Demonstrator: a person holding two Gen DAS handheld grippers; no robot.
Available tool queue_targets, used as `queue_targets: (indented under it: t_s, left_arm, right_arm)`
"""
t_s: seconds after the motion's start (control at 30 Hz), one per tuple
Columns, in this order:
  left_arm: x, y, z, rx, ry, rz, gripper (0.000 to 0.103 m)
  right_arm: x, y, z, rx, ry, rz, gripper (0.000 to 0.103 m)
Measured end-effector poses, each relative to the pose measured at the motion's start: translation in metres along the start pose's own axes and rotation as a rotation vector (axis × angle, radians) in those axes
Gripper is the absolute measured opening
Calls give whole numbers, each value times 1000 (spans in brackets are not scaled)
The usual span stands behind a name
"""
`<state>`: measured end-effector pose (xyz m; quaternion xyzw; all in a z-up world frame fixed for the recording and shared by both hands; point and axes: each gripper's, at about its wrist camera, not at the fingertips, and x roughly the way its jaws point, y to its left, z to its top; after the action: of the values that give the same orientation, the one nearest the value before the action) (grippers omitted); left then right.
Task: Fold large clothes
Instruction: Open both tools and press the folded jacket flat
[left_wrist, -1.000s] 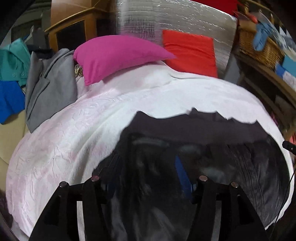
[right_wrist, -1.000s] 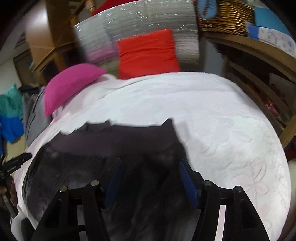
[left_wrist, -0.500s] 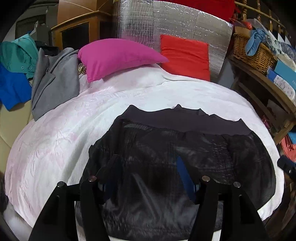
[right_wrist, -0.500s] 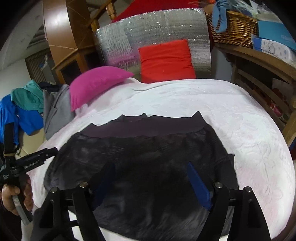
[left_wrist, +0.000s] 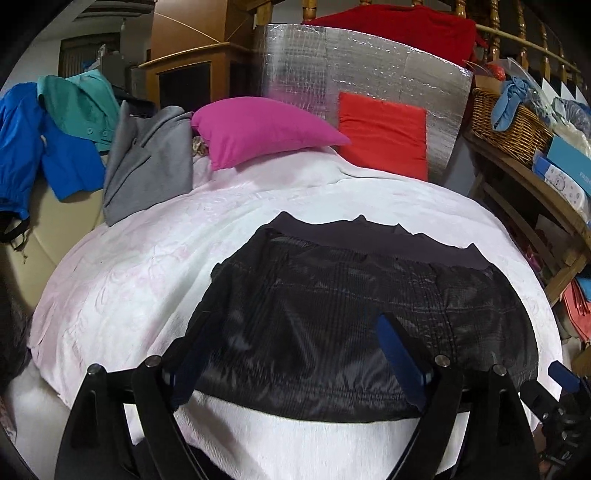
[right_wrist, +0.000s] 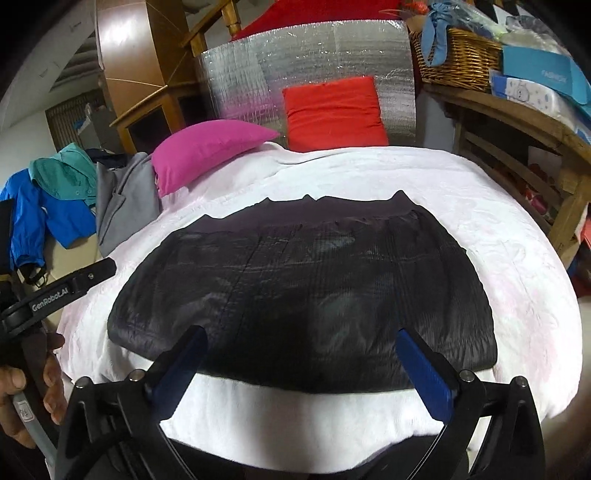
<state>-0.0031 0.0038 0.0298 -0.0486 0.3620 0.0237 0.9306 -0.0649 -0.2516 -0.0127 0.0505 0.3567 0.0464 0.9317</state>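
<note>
A black quilted garment (left_wrist: 351, 317) lies folded flat near the front edge of the white bed (left_wrist: 147, 258), a plain dark band along its far side. It also shows in the right wrist view (right_wrist: 306, 288). My left gripper (left_wrist: 295, 332) is open and empty, raised above the garment's near edge. My right gripper (right_wrist: 301, 338) is open and empty, also above the near edge. The left gripper's handle (right_wrist: 55, 291) and the hand holding it show at the left of the right wrist view.
A pink pillow (left_wrist: 258, 129) and a red cushion (left_wrist: 380, 136) lie at the head of the bed. Grey, teal and blue clothes (left_wrist: 147, 158) hang at the left. A wooden shelf with a wicker basket (left_wrist: 509, 125) stands on the right.
Both grippers have pulled back and up from the garment. The garment now lies flat and released on the bed, seen whole in both views.
</note>
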Motion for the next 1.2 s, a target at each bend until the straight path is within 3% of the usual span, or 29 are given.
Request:
queue_targets:
  t_s: [0.23, 0.43, 0.63, 0.93, 1.2]
  left_arm:
    - [-9, 0, -10, 10, 3, -4, 88]
    - [7, 5, -26, 13, 44, 6, 88]
    - [38, 14, -44, -17, 120, 36, 88]
    - [85, -25, -55, 109, 106, 90, 88]
    - [107, -23, -64, 128, 148, 92, 96]
  right_arm:
    - [-14, -2, -10, 15, -32, -14, 103]
    - [-5, -11, -25, 54, 10, 1, 103]
    - [20, -25, -35, 94, 60, -37, 103]
    - [66, -24, -22, 31, -43, -145, 103]
    - [111, -32, -31, -4, 46, -200, 103]
